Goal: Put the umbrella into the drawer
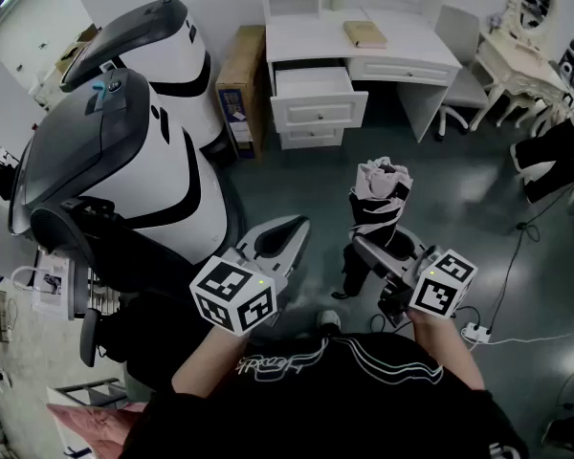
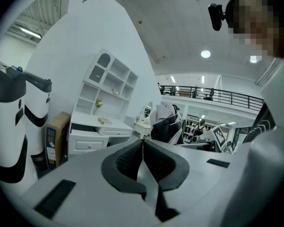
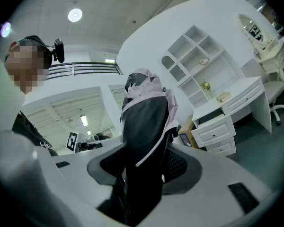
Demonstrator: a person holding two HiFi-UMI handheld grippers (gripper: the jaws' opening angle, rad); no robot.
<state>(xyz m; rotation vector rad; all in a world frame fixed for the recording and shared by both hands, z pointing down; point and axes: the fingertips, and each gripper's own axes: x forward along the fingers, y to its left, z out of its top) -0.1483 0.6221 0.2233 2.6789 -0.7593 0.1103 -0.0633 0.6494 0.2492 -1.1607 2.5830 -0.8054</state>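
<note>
A folded black-and-pink umbrella stands upright in my right gripper, whose jaws are shut on its lower part. In the right gripper view the umbrella fills the gap between the pads of the right gripper. To the left, my left gripper is shut with nothing in it; its pads meet at the tip of the left gripper. Ahead, the white desk has its top drawer pulled open. That drawer and the umbrella show in the gripper views too.
Two large white-and-black machines stand at the left, with a cardboard box beside the desk. A book lies on the desk. A white chair, a vanity table and a floor power strip are at the right.
</note>
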